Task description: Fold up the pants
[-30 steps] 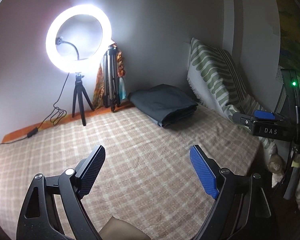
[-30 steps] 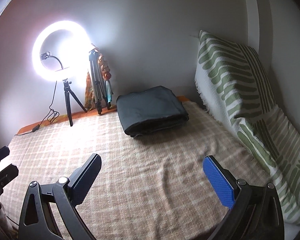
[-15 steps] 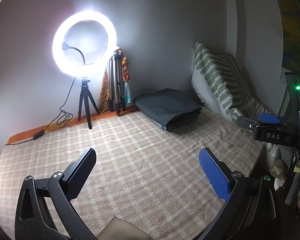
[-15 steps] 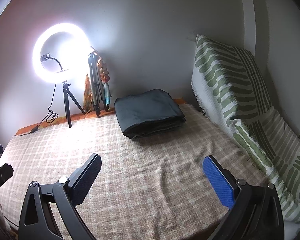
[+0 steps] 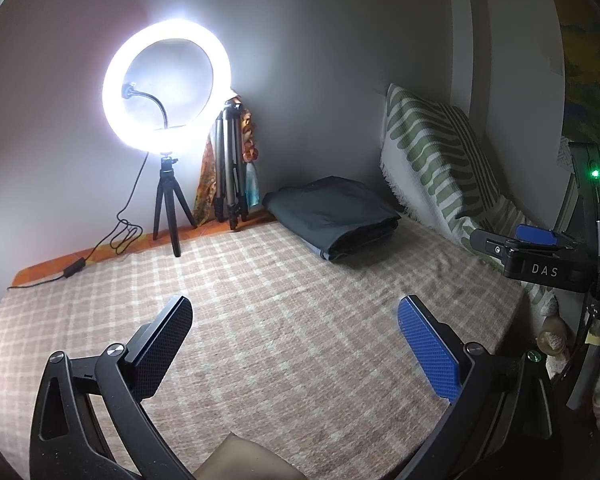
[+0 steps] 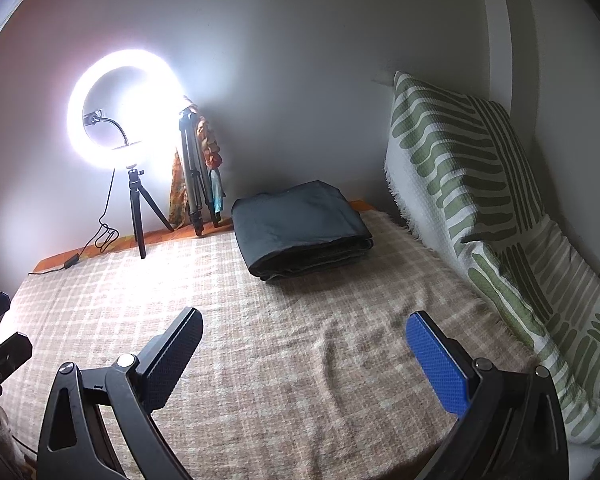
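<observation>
Dark grey pants [image 5: 332,216] lie folded in a neat stack at the far side of the bed, near the wall; they also show in the right wrist view [image 6: 304,228]. My left gripper [image 5: 296,312] is open and empty above the checked bedspread [image 5: 284,304], well short of the pants. My right gripper [image 6: 304,320] is open and empty too, also well back from the stack. In the left wrist view the right gripper [image 5: 536,248] shows from the side at the right edge. The left gripper's fingertips [image 6: 4,344] show at the left edge of the right wrist view.
A lit ring light [image 5: 166,88] on a small tripod stands at the back left, its cable [image 5: 116,236] trailing along the wall. A folded tripod [image 5: 230,168] leans beside it. A green and white patterned pillow [image 6: 472,200] lines the right side.
Both grippers have drawn back and shifted slightly; the left view has swung left, so the ring light and pants sit further right in it. The pants have not moved. Both grippers stay open.
</observation>
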The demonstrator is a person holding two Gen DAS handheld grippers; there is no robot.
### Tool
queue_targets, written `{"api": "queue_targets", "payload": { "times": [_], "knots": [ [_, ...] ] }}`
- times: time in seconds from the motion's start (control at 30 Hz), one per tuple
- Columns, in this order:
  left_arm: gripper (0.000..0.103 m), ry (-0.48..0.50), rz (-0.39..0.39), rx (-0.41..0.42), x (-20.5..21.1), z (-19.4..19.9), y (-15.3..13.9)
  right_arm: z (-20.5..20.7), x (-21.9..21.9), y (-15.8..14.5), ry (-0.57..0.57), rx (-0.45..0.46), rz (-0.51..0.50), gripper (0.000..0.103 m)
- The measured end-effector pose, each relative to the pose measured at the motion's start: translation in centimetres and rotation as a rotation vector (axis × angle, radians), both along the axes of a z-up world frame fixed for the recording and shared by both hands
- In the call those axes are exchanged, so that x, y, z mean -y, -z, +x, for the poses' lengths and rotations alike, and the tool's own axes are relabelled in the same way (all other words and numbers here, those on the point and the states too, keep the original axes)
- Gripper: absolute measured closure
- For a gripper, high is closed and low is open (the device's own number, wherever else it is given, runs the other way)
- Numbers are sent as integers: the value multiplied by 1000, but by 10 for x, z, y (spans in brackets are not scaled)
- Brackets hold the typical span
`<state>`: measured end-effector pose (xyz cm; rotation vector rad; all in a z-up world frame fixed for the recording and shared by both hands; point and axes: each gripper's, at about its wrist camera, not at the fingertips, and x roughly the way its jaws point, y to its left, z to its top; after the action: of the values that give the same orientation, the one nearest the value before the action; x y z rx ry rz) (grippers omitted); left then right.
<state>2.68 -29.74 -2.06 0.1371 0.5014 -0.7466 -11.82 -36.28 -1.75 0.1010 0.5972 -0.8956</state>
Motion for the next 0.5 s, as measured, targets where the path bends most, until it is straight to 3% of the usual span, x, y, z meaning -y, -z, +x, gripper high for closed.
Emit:
{"api": "queue_targets", "payload": {
  "times": [0.5],
  "knots": [
    [1, 3, 0, -5, -2, -1, 0, 5, -3, 2, -20, 1, 8, 0]
  ]
}}
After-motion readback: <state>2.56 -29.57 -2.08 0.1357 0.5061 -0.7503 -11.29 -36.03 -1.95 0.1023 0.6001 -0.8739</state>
